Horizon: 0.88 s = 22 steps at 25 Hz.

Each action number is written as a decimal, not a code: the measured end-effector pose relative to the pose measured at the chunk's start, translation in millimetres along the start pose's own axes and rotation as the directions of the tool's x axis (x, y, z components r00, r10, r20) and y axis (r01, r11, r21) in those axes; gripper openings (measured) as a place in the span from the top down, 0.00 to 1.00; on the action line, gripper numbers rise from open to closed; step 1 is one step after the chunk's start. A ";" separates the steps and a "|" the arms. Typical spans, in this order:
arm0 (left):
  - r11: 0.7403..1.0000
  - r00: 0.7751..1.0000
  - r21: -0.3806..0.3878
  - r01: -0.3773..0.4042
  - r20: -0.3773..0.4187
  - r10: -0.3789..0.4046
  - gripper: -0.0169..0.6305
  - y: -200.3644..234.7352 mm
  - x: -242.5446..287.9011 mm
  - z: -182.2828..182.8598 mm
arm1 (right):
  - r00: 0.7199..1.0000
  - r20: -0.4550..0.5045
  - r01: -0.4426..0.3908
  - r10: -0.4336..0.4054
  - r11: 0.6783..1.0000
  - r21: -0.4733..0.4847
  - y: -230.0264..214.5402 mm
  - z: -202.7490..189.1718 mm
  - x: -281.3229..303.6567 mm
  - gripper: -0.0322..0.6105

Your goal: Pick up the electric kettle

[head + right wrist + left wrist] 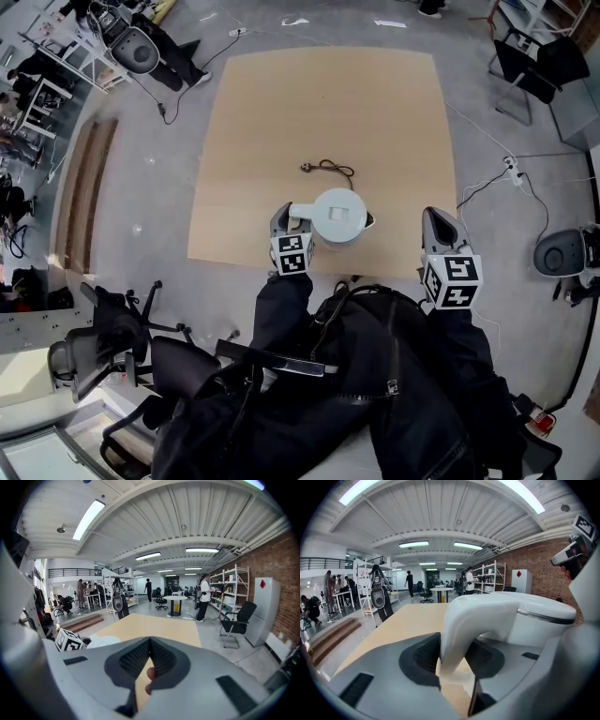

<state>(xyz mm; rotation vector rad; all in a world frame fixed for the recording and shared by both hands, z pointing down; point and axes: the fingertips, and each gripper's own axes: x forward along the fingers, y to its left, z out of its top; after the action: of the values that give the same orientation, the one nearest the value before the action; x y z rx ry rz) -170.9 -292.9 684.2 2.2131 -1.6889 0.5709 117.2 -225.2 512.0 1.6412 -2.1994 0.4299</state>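
White plastic, the electric kettle [337, 217] stands upright on the light wood surface [328, 103], near the edge closest to the person and roughly midway along it. Its handle [298, 214] points toward the person's left.

Left hand-held gripper [289, 220]: at the kettle's handle side, angled down toward the surface. In the left gripper view the left hand-held gripper [452, 656] has the handle [483, 611] running down between its two dark pads, and both pads bear on the handle's sides. Finding: clamped on the kettle by the handle. The kettle's base is not visible in that view, so contact with the surface is judged from the head view only.

Right hand-held gripper [439, 223]: off to the kettle's right, well apart from it, just past the near edge of the surface. In the right gripper view the right hand-held gripper [150, 641] has its pads meeting at the tips. Finding: jaws together, nothing gripped. The kettle [104, 641] shows low on the left of that view.

Other items: a black power cord [330, 167] with plug lies loose on the surface beyond the kettle, not touching it. Black office chairs [103, 347] stand on the grey floor [141, 187] at the person's left.
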 end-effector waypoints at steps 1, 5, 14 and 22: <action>1.000 1.000 -0.005 0.003 0.003 -0.003 0.75 -0.1 0.2 1.0 | 1.000 0.000 0.001 -0.001 1.000 0.000 0.1 -0.3 -0.6 0.95; 0.999 1.000 -0.033 0.012 0.020 -0.011 0.75 -0.4 -0.5 9.0 | 1.000 0.003 0.007 -0.007 1.000 0.006 -3.9 -0.1 -3.4 0.95; 0.997 0.997 -0.063 0.033 0.079 -0.028 0.75 -8.0 -8.6 41.6 | 1.000 0.017 0.005 -0.005 1.000 0.020 -12.4 -1.3 -7.1 0.95; 0.997 0.995 -0.081 0.016 0.100 -0.008 0.75 -9.5 -34.1 77.2 | 0.998 0.060 -0.013 0.011 1.000 0.026 -10.1 5.2 -12.5 0.95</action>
<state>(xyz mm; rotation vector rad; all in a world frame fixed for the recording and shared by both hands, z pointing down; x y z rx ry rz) -159.5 -297.4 600.2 2.2253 -1.7139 0.3872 129.7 -219.8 502.0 1.6761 -2.2573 0.4193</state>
